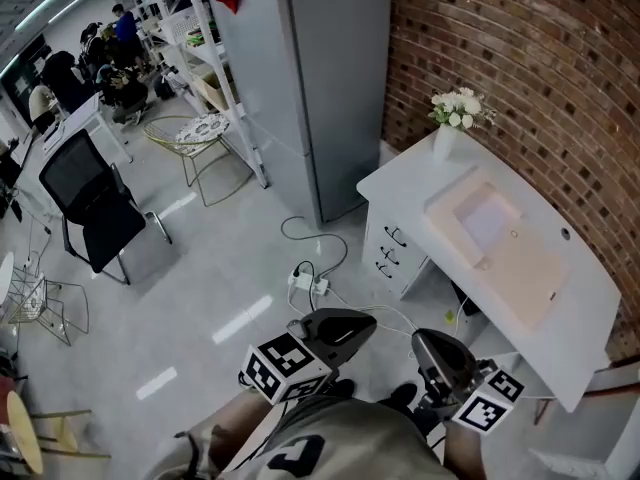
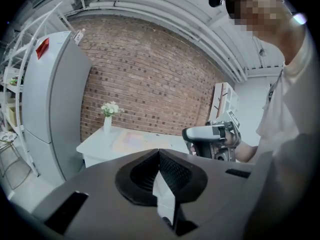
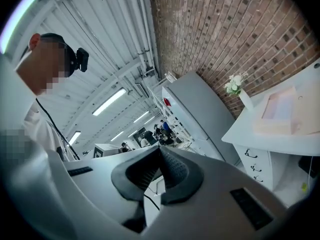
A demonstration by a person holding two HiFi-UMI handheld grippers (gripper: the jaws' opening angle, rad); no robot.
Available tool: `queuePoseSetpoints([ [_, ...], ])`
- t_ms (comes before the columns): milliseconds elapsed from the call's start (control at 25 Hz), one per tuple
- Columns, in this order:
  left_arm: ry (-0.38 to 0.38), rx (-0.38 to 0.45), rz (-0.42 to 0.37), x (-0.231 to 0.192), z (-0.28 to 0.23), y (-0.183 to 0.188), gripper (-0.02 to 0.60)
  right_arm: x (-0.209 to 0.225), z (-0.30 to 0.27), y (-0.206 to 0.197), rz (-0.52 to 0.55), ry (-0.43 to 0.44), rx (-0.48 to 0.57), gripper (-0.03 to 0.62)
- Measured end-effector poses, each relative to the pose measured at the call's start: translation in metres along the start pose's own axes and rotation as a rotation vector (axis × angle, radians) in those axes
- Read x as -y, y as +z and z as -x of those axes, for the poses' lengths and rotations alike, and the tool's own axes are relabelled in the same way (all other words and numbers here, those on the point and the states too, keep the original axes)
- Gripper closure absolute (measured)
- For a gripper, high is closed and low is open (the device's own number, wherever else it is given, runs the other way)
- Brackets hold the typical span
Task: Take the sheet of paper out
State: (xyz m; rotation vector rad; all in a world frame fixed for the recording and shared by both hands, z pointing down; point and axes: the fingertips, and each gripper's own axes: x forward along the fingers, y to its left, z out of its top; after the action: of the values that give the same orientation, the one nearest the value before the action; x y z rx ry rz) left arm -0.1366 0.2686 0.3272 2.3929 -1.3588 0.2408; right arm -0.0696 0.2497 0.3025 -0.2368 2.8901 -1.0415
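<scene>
A pale, pinkish flat sheet or folder [image 1: 492,224] lies on the white desk [image 1: 560,308] by the brick wall, and I cannot tell which it is. It also shows as a pale patch [image 2: 132,140] in the left gripper view and as a pale sheet or folder [image 3: 281,107] in the right gripper view. A white vase of flowers [image 1: 452,118] stands at the desk's far corner. My left gripper [image 1: 338,330] and right gripper [image 1: 445,360] hang low in front of me, well short of the desk. Both have their jaws shut together with nothing between them.
A tall grey fridge [image 1: 320,78] stands left of the desk, against the brick wall [image 1: 520,58]. White drawers [image 1: 392,253] sit under the desk's near end. A power strip with cables [image 1: 308,282] lies on the floor ahead. A black office chair [image 1: 95,203] and shelving stand far left.
</scene>
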Motion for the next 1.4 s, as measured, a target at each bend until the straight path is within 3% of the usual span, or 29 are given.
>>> queuePoseSetpoints([
  [360, -0.005, 0.018, 0.014, 0.03, -0.068, 0.033, 0.568, 0.036, 0.057, 0.045, -0.018, -0.009, -0.009, 0.569],
  [560, 0.002, 0.001, -0.017, 0.043, -0.108, 0.044, 0.568, 0.06, 0.089, 0.066, -0.022, -0.014, 0.008, 0.569],
  [800, 0.008, -0.02, -0.014, 0.051, -0.135, 0.045, 0.568, 0.08, 0.116, 0.075, -0.039, -0.03, 0.009, 0.569],
  [1400, -0.055, -0.086, -0.051, 0.105, -0.233, 0.054, 0.568, 0.129, 0.181, 0.093, -0.113, 0.039, -0.006, 0.569],
])
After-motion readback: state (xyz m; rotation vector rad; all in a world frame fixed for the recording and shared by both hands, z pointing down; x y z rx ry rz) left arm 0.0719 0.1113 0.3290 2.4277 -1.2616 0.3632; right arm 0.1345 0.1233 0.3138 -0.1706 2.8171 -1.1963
